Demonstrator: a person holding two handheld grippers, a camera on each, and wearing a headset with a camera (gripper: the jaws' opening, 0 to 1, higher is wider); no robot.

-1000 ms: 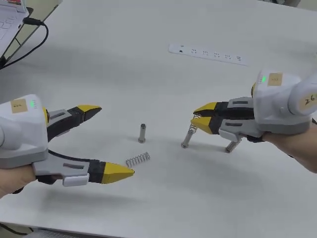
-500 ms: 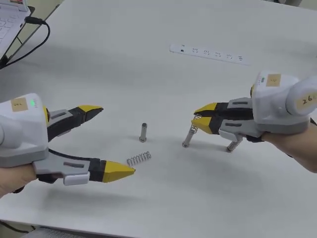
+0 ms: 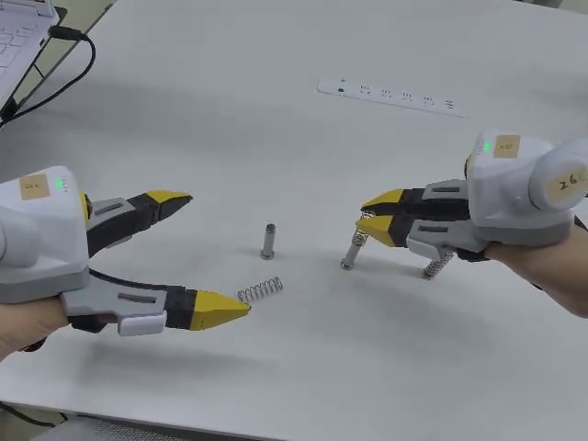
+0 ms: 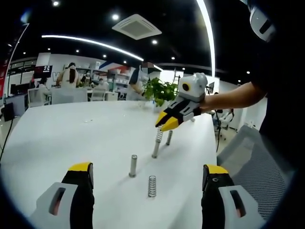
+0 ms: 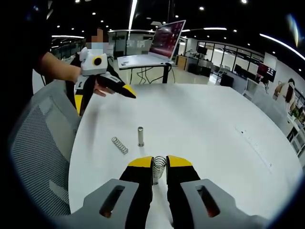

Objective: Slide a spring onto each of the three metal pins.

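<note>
Coil of thin grey steel wire, the loose spring (image 3: 259, 290), lay flat on the white workbench (image 3: 230, 110). In the head view it was at about 4 o'clock from the left gripper (image 3: 197, 254), just beside the lower yellow tip. Its long axis ran roughly from 8 to 2 o'clock. The left gripper was wide open and was the nearer one. The short bare metal pin (image 3: 268, 241) stood upright near the spring, at 12 o'clock from it. The right gripper (image 3: 367, 219) was closed narrowly on a second spring (image 5: 159, 163) sitting on a leaning metal pin (image 3: 348, 261). A third pin (image 3: 437, 265), with its spring, was half hidden under that gripper.
</note>
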